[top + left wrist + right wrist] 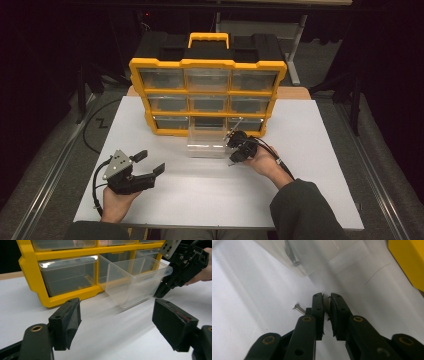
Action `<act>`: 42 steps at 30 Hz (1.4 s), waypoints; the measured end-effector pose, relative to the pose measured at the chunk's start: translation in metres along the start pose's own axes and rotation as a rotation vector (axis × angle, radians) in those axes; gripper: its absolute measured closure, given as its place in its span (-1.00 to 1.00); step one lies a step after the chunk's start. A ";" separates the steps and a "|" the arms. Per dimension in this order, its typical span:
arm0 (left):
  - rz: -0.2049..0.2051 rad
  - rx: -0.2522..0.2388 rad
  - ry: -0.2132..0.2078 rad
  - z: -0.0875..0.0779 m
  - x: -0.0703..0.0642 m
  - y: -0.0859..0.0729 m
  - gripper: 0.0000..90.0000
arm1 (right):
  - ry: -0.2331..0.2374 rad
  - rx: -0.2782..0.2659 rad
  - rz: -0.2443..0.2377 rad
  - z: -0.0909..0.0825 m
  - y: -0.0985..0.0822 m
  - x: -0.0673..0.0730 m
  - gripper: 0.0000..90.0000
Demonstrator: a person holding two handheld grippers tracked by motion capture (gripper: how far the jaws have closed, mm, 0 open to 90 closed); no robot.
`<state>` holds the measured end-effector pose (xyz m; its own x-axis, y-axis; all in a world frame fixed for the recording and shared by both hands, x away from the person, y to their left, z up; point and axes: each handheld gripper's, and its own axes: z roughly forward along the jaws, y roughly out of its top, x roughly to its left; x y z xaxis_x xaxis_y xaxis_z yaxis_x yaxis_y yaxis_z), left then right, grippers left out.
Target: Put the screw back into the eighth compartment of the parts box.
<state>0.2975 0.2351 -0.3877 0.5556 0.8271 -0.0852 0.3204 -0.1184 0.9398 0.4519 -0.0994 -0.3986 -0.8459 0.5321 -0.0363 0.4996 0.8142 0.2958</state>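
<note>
Nearest the high camera, two forearms come up from the bottom edge over a white table top [210,195]; the person's left hand [116,202] holds the left gripper [150,164] low on the left of the table, its jaws spread wide with nothing between them; in the left gripper view its two black foam pads [67,322] stand far apart above bare table. Farther in and to the right, the person's right hand [264,161] holds the right gripper [231,150] just beside the right front corner of a clear plastic drawer [207,142]; in the right gripper view its jaws are pressed together at a point between the fingertips [327,297], and a screw [299,308] sticks out sideways from the left jaw, head pointing away, so the jaws seem to pinch its shank, though the pinched part is hidden. Beyond the jaws in that view, a second screw [291,253] lies inside the clear drawer, close to its rounded corner. That drawer stands pulled out on the table, in front of the bottom middle slot of a yellow organiser [207,65] with three rows of three clear drawers; the left gripper view shows the drawer [135,280] still partly in its slot, with the other gripper [183,267] at its far rim. Behind the organiser the room is dark.
</note>
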 end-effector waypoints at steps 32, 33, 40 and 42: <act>-0.005 -0.001 0.002 0.000 0.000 0.000 -0.48 | -0.012 -0.084 0.003 -0.038 -0.011 0.001 0.99; -0.004 -0.001 0.002 0.000 0.000 0.000 -0.48 | -0.015 -0.085 0.002 -0.040 -0.011 0.000 0.99; -0.005 -0.001 0.001 0.000 0.000 0.000 -0.48 | -0.023 -0.136 0.005 -0.061 -0.009 0.001 0.99; -0.005 0.000 0.000 0.001 0.000 0.000 -0.48 | -0.022 -0.151 0.005 -0.067 -0.008 0.001 0.99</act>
<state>0.2977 0.2344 -0.3879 0.5541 0.8275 -0.0903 0.3231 -0.1137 0.9395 0.4343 -0.1211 -0.3375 -0.8384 0.5423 -0.0550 0.4685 0.7685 0.4358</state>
